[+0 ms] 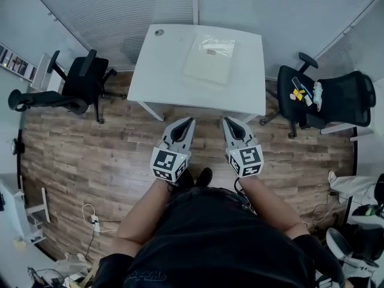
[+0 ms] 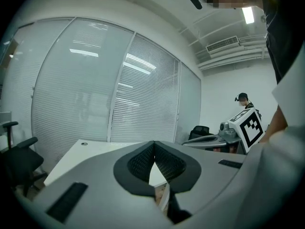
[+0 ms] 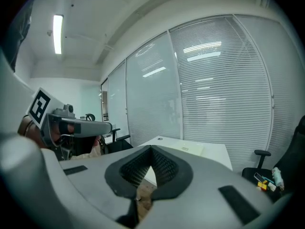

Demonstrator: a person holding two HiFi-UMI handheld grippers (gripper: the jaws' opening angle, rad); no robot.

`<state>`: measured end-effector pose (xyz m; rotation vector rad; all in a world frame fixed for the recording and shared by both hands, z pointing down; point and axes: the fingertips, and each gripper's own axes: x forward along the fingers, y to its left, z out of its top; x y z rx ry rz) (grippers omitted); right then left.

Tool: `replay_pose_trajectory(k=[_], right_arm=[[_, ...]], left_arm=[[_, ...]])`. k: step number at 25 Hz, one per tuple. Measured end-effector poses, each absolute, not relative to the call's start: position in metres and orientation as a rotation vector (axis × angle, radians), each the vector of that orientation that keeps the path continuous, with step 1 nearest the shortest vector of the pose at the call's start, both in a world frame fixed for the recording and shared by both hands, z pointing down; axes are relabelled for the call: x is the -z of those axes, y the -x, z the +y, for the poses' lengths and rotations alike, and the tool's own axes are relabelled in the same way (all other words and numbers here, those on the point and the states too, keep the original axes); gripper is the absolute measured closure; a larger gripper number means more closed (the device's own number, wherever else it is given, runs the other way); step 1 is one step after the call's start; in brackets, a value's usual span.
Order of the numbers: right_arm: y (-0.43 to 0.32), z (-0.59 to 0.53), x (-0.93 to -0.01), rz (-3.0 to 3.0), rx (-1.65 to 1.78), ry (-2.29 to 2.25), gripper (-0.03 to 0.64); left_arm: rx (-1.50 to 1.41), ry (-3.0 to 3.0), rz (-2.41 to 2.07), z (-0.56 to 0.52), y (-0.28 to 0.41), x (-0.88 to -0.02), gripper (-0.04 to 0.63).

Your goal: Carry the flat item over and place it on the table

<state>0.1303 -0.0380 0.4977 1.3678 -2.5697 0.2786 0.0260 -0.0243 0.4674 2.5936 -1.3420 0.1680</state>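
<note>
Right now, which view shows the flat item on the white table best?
The head view: it looks down on the whole flat item, lying on the white table. The right gripper view shows it only as a thin edge-on sliver; in the left gripper view I cannot make it out.

White table (image 1: 162, 83) bears a flat, seemingly plastic-wrapped packet (image 1: 209, 59).

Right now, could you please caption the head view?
Left gripper and right gripper, jaws shut, face a white table bearing a flat packet.
</note>
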Motion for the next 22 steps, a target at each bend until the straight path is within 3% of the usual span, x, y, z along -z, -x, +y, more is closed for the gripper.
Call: replay_pose_trajectory(k=[22], right_arm=[[-0.091,0.021,-0.469,-2.56,-0.245,-1.484,0.595]], left_arm=[[-0.126,-2.651,-1.264,0.017,0.013,-0.448,0.583]])
